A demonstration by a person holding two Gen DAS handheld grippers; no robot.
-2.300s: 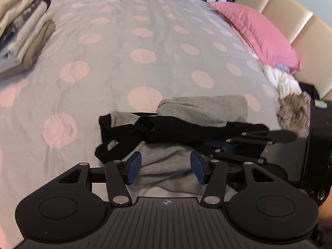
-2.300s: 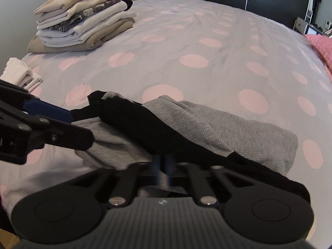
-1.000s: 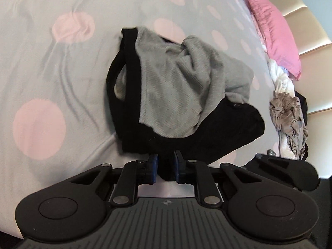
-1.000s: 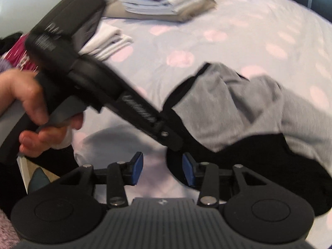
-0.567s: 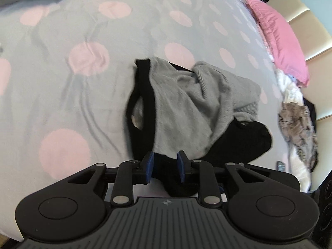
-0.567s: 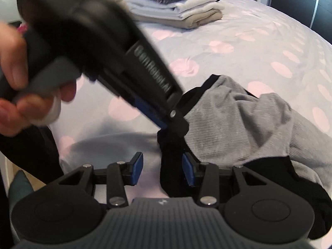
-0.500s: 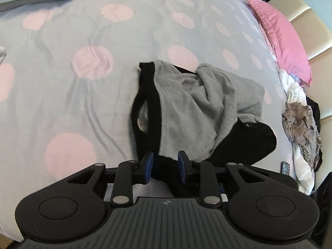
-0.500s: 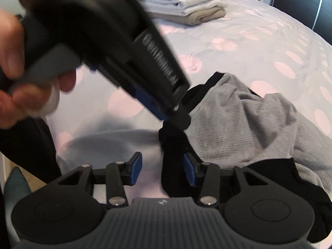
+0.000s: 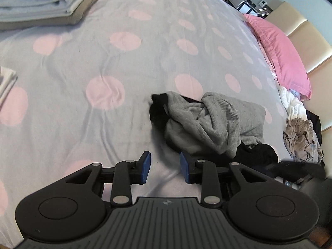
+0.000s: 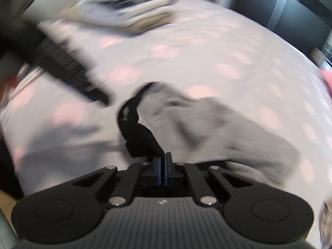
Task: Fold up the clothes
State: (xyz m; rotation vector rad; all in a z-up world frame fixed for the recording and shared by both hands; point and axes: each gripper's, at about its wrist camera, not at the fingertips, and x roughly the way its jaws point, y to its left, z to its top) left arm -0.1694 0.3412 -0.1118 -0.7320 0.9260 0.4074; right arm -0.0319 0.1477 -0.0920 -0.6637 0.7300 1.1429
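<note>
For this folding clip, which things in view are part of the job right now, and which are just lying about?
In the job:
- grey and black garment, crumpled on the bed
- right gripper, shut at the garment's black edge
- left gripper, jaws opening, nothing between them

Lying about:
- stack of folded clothes
- pink pillow
- loose heap of clothes below the pillow
- polka-dot bedspread

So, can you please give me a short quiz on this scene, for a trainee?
1. True or false: the pink pillow lies on the folded stack.
2. Which gripper is shut? A left, B right.
3. Which two colours has the crumpled garment?
Key: 1 false, pillow and stack lie apart. 2 B, right gripper; the left gripper has its jaws opening, nothing between them. 3 grey and black.
</note>
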